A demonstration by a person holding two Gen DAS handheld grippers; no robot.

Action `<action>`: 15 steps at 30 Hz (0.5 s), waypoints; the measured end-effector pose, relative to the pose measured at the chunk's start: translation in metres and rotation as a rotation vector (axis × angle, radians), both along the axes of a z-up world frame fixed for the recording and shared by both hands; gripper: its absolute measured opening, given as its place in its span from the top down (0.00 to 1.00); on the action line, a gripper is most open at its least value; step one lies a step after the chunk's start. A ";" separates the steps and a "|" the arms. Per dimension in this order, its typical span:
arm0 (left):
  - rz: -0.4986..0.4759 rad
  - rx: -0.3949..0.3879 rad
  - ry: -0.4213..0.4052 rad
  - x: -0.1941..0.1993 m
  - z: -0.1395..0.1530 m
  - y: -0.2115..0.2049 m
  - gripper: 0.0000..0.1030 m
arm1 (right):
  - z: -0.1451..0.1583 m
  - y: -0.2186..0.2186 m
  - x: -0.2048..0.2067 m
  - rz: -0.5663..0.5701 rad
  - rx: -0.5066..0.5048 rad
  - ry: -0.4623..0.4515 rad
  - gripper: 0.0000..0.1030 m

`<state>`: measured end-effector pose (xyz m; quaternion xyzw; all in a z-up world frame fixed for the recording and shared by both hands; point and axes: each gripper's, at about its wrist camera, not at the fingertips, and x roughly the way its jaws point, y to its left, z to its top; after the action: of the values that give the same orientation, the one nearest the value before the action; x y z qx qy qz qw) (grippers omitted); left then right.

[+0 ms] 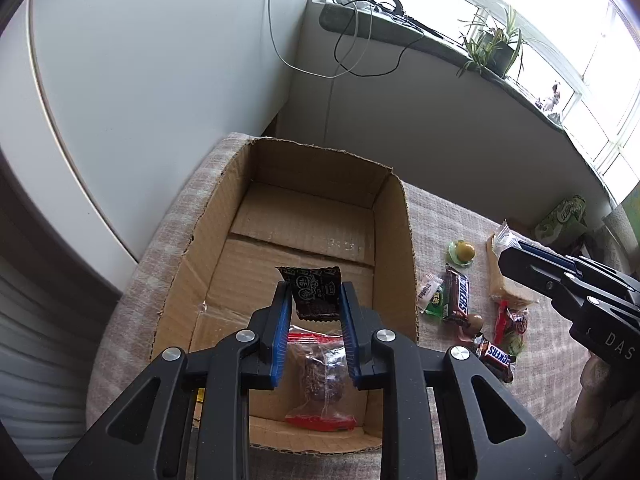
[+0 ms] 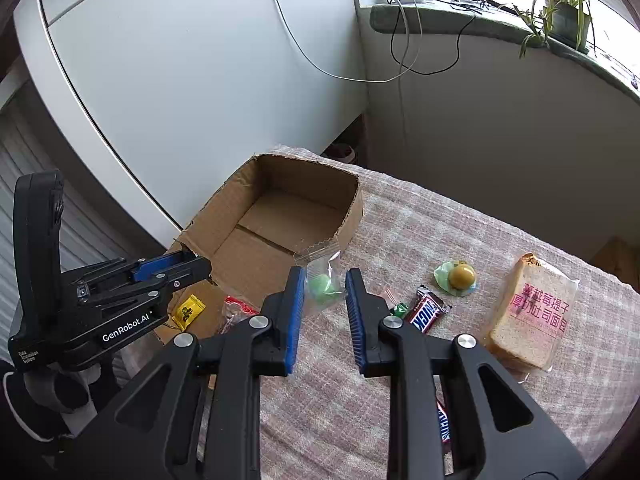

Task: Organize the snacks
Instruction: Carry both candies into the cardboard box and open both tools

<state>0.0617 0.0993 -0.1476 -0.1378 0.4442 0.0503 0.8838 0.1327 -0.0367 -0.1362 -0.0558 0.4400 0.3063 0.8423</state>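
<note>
Left claw [image 1: 314, 300] grips black packet [image 1: 314, 294] over box [image 1: 396, 220]

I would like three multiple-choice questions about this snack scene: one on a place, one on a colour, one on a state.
1. Where does the red-edged bag lie?
A. in the cardboard box
B. on the windowsill
C. under the bread

2. What colour is the packet in the left gripper?
A. white
B. black
C. orange

3. How is the right gripper?
A. wide open, empty
B. out of view
C. shut on a clear packet

Answers: A, the red-edged bag lies on the cardboard box floor. B, the left gripper pinches a black packet. C, the right gripper clamps a clear packet.
</note>
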 end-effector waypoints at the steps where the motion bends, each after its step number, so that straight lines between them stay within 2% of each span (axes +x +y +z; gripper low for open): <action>1: 0.004 0.004 0.008 0.000 -0.001 0.004 0.79 | -0.001 0.006 0.002 0.008 -0.001 0.001 0.79; 9: 0.034 0.009 0.054 0.006 -0.010 0.027 0.79 | -0.016 0.049 0.011 0.059 -0.030 0.026 0.79; 15: 0.034 0.009 0.074 0.008 -0.017 0.035 0.78 | -0.024 0.062 0.013 0.071 -0.042 0.045 0.79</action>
<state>0.0699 0.1340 -0.1643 -0.1395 0.4739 0.0723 0.8664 0.1461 0.0252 -0.1600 -0.0821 0.4631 0.3279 0.8194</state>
